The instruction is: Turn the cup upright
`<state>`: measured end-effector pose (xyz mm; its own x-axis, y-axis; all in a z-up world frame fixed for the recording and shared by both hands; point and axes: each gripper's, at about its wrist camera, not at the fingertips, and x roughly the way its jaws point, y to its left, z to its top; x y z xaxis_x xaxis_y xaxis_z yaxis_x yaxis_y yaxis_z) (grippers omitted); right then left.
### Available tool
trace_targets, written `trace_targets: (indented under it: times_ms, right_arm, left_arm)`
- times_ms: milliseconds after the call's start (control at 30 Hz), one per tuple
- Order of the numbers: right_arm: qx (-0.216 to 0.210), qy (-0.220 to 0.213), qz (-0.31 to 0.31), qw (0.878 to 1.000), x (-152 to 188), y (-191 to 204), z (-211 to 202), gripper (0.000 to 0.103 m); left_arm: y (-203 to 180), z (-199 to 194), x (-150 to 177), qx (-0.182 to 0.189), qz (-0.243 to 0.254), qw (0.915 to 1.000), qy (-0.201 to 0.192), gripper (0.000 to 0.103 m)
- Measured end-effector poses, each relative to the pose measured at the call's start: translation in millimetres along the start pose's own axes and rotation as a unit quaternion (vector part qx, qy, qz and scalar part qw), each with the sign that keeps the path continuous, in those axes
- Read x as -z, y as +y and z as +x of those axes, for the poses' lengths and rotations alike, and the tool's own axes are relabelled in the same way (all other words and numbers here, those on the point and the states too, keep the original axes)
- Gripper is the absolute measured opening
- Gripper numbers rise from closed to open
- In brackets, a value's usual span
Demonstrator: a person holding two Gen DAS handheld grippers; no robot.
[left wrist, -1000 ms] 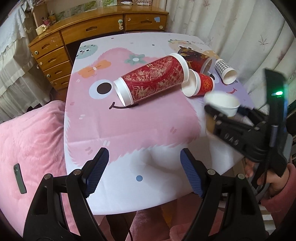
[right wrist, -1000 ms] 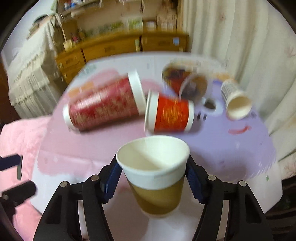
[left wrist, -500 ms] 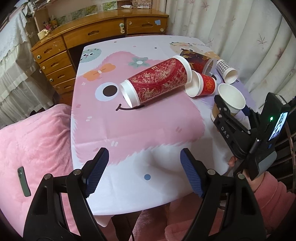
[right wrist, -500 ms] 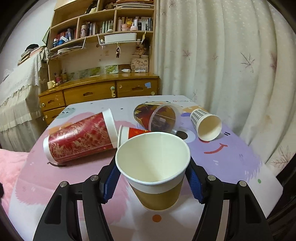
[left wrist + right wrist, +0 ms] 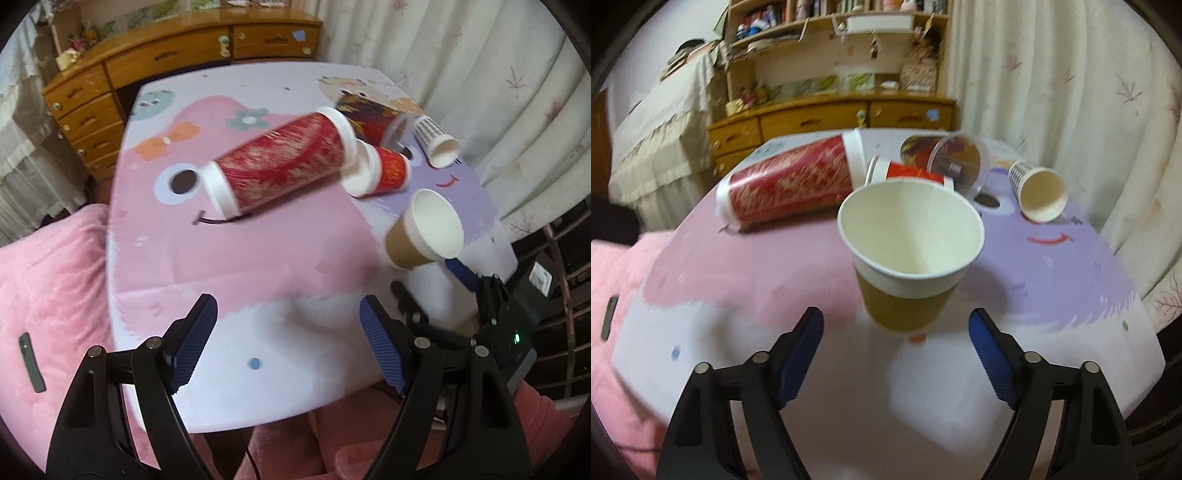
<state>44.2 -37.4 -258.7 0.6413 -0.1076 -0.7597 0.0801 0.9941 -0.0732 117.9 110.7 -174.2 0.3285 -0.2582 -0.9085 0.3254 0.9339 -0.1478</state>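
The brown cup (image 5: pixel 910 258) is standing mouth-up on the table (image 5: pixel 1071 295), free of both grippers. It is one paper cone with a brown lower wall, a white band under the rim and a white inside.

The right gripper (image 5: pixel 896 352) is sitting just short of the brown cup, its jaws spread wider than the cup and touching nothing. Its two fingers (image 5: pixel 798 354) are carrying ribbed blue pads on black arms. The left gripper (image 5: pixel 288 343) is hanging over the table edge nearest the cameras, well apart from the brown cup, its jaws likewise wide apart and holding nothing.

Four other vessels are lying on their sides beyond the brown cup:
- one long red cylinder (image 5: pixel 790 184) with gold pattern and white end rims, to its far left;
- one small red cup (image 5: pixel 908 171) directly behind it;
- one clear tumbler (image 5: pixel 945 157) with dark print, farther back;
- one checked cup (image 5: pixel 1036 190), to its far right.

A cartoon-printed cloth in pink, purple and white is covering the table.
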Motion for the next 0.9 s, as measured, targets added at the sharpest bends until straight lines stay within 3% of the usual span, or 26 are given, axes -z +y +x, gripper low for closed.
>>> trace_targets:
  times_ms: [167,333,467,567,733,900]
  right_arm:
    - [-0.035,0.072,-0.028,0.996,1.9,-19.4,-24.6,0.088]
    - [-0.091,0.11,-0.014,0.99,-14.9,-53.6,-65.6,0.088]
    - [-0.114,0.139,-0.011,0.984,-40.4,-82.1,-92.7,0.09]
    - [-0.159,0.165,0.017,0.973,-61.6,-107.9,-119.4,0.096]
    - [-0.154,0.149,-0.004,0.977,-97.4,-131.0,-173.3,0.097]
    - [-0.144,0.135,0.004,0.98,-111.5,-147.2,-212.6,0.101]
  left_arm:
    - [-21.2,4.2,0.7,0.027,0.01,0.9995,0.013,0.077]
    - [-40.3,-16.2,-4.8,0.038,-0.003,0.9992,-0.015,0.077]
    - [-64.4,-41.4,-9.9,0.014,0.0,0.9993,-0.035,0.077]
    - [-87.9,-66.9,-12.6,0.01,-0.002,0.9985,-0.055,0.077]
    - [-119.4,-104.5,-13.6,0.011,-0.029,0.9971,-0.069,0.077]
    - [-145.1,-136.8,-10.7,0.031,-0.076,0.9921,-0.096,0.077]
